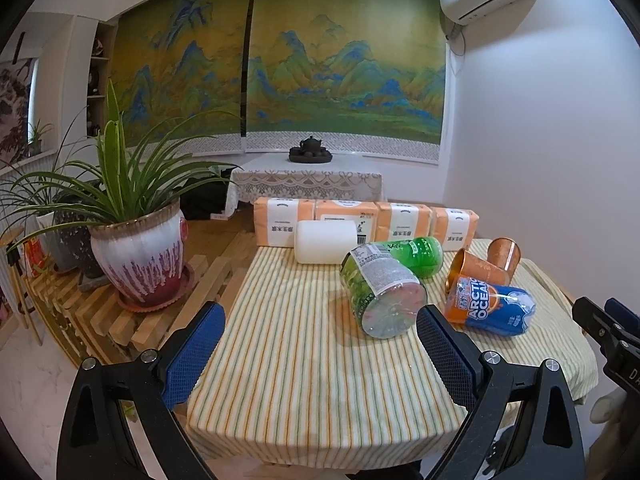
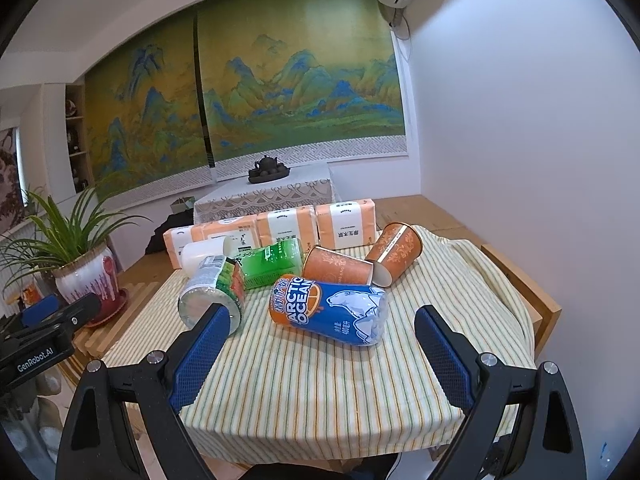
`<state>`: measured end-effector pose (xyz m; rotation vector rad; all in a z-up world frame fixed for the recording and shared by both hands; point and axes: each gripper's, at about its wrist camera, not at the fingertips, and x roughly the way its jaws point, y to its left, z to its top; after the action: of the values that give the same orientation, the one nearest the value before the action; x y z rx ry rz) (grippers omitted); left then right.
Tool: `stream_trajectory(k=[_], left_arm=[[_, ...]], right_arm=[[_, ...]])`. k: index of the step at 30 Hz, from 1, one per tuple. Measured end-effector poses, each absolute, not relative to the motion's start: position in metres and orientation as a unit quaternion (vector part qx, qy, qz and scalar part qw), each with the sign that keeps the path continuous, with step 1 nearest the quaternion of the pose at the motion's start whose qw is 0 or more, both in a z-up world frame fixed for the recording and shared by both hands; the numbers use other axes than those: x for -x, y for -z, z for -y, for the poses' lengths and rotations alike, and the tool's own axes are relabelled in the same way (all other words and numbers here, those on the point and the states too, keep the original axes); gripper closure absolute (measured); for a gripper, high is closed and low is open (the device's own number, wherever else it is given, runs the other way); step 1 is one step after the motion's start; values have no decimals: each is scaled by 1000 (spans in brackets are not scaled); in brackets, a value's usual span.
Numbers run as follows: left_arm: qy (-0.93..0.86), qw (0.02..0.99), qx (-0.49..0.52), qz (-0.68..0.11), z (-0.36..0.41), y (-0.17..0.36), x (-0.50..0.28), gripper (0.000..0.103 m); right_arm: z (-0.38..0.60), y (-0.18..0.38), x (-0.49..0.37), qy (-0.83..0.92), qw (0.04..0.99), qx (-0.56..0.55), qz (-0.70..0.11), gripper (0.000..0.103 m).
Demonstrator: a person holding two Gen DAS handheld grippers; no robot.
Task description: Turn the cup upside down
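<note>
- Nearest us, our left hand-held gripper (image 1: 320,344) and right hand-held gripper (image 2: 320,344) both hang spread and empty above the near edge of the striped counter (image 2: 320,380).
- We see two orange paper cups (image 2: 339,266) (image 2: 396,254) lying on their sides, touching, far right on the counter.
- Just in front lies the Arctic Ocean can (image 2: 332,310); left of it, two green bottles (image 2: 212,296) (image 2: 272,262).
- Tissue packs (image 2: 280,226) line the far edge.
</note>
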<state>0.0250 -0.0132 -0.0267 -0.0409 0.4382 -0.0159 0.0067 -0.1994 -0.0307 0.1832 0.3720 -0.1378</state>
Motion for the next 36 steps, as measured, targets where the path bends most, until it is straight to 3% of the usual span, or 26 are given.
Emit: stream_trajectory(k=[36], left_arm=[[13, 974, 18, -226, 20, 35, -39, 5]], right_arm=[[207, 39, -14, 73, 973, -99, -195, 12]])
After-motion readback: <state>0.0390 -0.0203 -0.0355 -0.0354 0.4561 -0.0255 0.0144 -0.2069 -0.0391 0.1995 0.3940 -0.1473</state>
